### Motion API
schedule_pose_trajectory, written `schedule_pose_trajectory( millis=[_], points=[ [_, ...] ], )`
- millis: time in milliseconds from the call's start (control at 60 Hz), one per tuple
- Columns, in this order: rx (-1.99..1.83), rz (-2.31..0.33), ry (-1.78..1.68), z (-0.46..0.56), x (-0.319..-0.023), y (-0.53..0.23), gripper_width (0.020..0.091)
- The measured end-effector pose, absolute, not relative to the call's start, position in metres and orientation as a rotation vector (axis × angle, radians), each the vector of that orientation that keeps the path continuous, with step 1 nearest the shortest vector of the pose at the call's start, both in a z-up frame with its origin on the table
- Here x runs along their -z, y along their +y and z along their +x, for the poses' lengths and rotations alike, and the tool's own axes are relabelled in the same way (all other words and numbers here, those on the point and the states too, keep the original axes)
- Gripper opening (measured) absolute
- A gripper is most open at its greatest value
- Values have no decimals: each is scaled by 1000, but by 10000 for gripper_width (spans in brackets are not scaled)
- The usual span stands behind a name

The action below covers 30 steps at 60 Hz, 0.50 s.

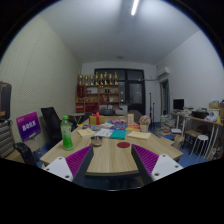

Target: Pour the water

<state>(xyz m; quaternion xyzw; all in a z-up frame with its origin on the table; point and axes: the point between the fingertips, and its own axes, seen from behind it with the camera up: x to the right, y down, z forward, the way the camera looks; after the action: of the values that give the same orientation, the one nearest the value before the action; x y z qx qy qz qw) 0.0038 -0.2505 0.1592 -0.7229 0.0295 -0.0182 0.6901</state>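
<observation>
**Gripper spread and empty, bottle far off to the upper left**

The gripper (111, 168) sits at the bottom of the frame with its two fingers spread wide, the purple pads (76, 160) facing each other across an open gap. Nothing is held between them. Just ahead, in the lower centre, lies the near end of a long wooden worktop (112, 158), bare at this end apart from a small red disc (123, 145) and a dark cup-like item (96, 142) that is too small to identify with confidence.

Farther out, at centre left of the frame, a green bottle (67, 133) stands upright at the worktop's left edge, its long axis vertical. It is probably the vessel the pouring calls for. It lies well apart from the gripper, ahead and to the left of the left finger, so the coming move likely needs a forward reach angled left.

Beyond, coloured papers (118, 131) clutter the middle of the worktop, and shelves (97, 92) line the far wall beside a dark window.
</observation>
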Motion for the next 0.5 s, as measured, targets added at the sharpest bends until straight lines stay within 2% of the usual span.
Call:
schedule_pose_trajectory(
  millis=[317,500],
  points=[
    [-13,-1632,9,-29,-138,-200,838],
    [-64,-1633,-85,-125,-126,-137,833]
  ],
)
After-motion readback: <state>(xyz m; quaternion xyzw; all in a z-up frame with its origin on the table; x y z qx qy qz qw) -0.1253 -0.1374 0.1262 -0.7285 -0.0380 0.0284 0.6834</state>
